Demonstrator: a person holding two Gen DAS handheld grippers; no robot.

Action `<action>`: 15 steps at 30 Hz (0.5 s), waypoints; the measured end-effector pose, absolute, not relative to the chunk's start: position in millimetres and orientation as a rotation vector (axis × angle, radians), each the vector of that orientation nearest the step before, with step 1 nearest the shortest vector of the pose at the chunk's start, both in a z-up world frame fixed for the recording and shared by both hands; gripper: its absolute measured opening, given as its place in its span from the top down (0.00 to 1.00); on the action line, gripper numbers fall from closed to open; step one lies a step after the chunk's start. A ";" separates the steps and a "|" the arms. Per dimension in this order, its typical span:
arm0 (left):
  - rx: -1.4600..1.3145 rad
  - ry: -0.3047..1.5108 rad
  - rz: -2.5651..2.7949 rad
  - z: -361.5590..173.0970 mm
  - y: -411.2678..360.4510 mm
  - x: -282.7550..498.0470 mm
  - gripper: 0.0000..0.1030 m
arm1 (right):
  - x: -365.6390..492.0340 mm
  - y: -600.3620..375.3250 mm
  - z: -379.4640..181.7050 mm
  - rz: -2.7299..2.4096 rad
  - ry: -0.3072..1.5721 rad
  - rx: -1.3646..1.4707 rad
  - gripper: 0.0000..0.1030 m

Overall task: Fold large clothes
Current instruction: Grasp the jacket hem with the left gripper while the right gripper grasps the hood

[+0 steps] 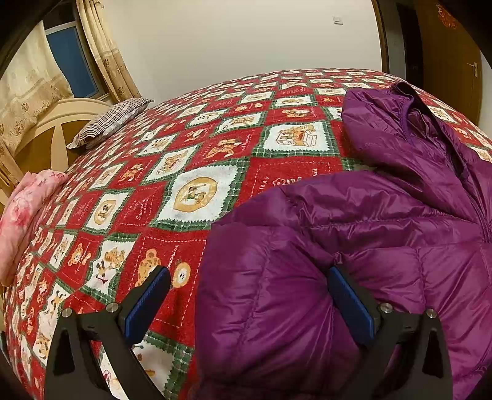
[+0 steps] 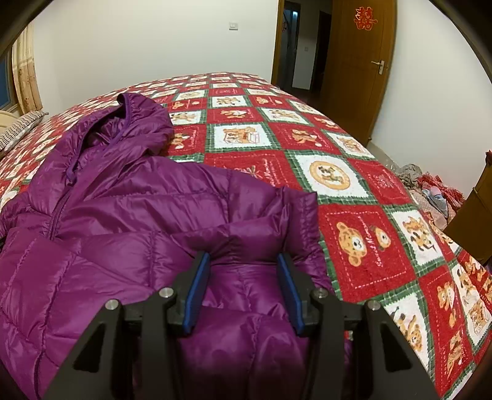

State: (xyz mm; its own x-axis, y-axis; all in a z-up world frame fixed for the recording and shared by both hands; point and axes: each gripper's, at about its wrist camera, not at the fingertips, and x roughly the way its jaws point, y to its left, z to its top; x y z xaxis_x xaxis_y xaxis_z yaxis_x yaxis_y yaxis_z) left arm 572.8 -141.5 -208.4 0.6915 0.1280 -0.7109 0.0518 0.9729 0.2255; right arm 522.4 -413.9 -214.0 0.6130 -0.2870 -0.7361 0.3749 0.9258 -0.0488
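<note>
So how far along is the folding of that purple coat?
Partly. The purple jacket lies front up on the bedspread, and both sleeves look already folded in across the chest. In hand: the left tool stands wide open at one side edge, while the right tool is open astride the other. Left: folding the body and the hood.

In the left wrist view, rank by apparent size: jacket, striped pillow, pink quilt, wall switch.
1. Jacket, though it lies nearest the camera.
2. Pink quilt and striped pillow look about alike; distance differs, so unranked.
3. Wall switch.
</note>
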 end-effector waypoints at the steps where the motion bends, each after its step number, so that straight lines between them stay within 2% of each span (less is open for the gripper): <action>1: 0.241 0.810 0.044 -208.2 -141.8 573.1 0.01 | 522.4 -413.8 -213.9 -0.384 0.827 0.112 0.52; 5: 0.250 0.845 0.011 -186.8 -141.4 575.9 0.01 | 523.6 -417.3 -210.0 -0.360 0.851 0.120 0.50; 7: 0.227 0.765 -0.052 -155.9 -142.3 576.9 0.01 | 525.8 -420.5 -200.7 -0.302 0.908 0.126 0.42; 9: 0.222 0.752 -0.114 -135.7 -149.0 592.9 0.01 | 531.7 -420.8 -181.7 -0.228 0.899 0.113 0.25; 12: 0.196 0.769 -0.142 -124.5 -164.0 638.2 0.01 | 560.9 -420.8 -158.0 -0.190 0.858 0.063 0.24; 15: 0.178 0.807 -0.154 -130.0 -178.7 680.9 0.01 | 605.9 -432.6 -149.2 -0.106 0.823 0.175 0.24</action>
